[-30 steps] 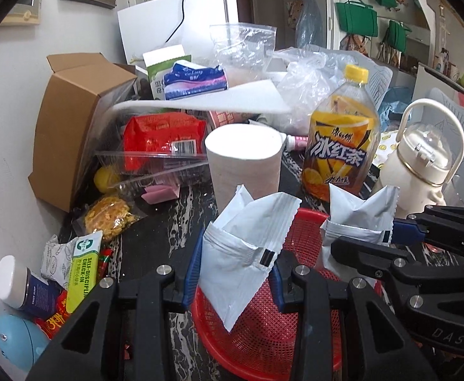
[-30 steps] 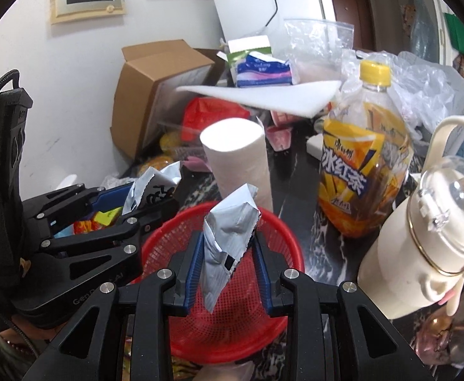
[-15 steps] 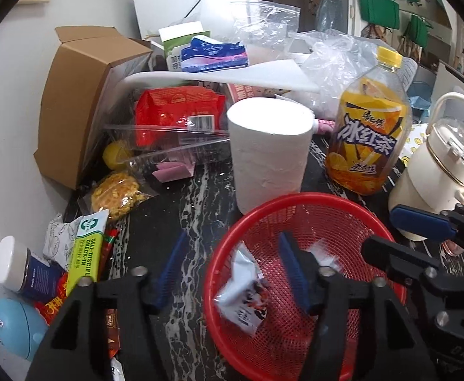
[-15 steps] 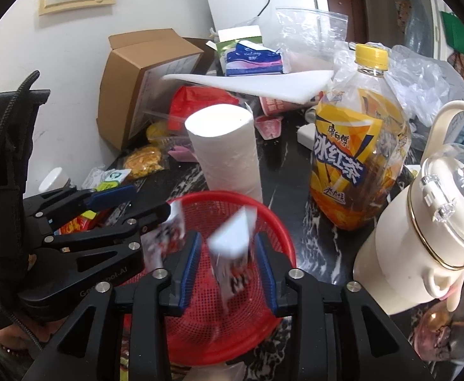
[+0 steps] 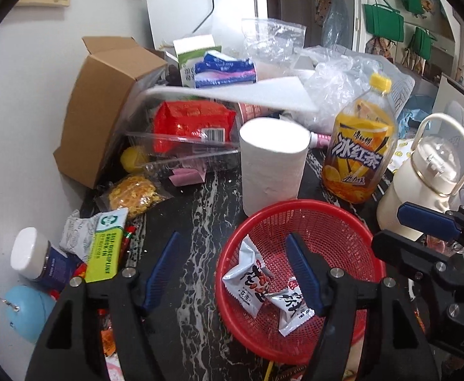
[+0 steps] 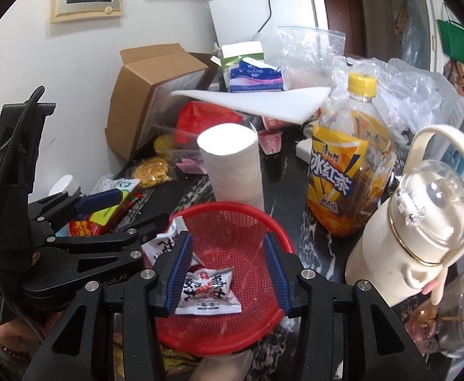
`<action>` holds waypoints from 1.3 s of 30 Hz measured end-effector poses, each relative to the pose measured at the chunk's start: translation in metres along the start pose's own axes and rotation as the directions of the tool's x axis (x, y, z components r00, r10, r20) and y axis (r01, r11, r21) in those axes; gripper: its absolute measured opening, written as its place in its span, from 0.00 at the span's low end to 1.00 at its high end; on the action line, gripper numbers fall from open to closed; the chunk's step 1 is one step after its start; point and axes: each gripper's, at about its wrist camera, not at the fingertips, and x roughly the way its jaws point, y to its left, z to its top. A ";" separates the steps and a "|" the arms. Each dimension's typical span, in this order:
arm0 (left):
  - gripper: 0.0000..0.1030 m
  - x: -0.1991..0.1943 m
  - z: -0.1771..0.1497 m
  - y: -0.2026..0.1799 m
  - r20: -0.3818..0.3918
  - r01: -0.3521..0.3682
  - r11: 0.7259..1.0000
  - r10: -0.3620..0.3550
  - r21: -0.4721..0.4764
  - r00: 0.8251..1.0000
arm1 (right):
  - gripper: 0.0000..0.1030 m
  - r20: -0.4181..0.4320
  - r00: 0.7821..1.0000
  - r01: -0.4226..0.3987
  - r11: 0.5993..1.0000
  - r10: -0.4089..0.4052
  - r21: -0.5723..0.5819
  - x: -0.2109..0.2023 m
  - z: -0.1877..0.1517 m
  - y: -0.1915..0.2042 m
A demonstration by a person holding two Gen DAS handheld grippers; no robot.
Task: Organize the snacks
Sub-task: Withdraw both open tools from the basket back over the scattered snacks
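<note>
— So, where are the snacks?

— Both silver snack packets lie in the red basket (image 5: 336, 222). From my left camera I see one packet (image 5: 248, 281) at the basket's left side and the second packet (image 5: 290, 312) just beside it, nearer me, their edges touching or overlapping.

— And your fingers?

— My left gripper (image 5: 233, 268) stands apart and empty, one finger over the dark marble table (image 5: 200, 197), the other over the basket. My right gripper (image 6: 227, 268) is also spread, hanging above the basket with a packet lying below the gap; the pads press on nothing.

— What's around the basket?

— A paper roll (image 5: 271, 165) stands upright just behind it. The iced tea bottle (image 5: 357, 152) is to its right, and the cream kettle (image 5: 422, 177) beside that.
</note>
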 end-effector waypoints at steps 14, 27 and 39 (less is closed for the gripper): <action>0.66 -0.116 -0.002 0.000 0.188 -0.022 1.000 0.020 0.009 0.982 | 0.45 0.171 0.985 0.035 0.999 -0.028 -0.039 -0.107 -0.001 0.036; 0.66 -0.177 -0.033 -0.016 0.291 0.025 0.998 -0.040 0.053 0.956 | 0.45 0.225 0.971 0.089 0.995 -0.076 -0.051 -0.161 -0.026 0.053; 0.66 -0.162 -0.080 -0.033 0.191 0.106 0.992 -0.118 0.068 0.974 | 0.49 0.164 0.978 0.134 0.991 -0.130 -0.014 -0.164 -0.074 0.048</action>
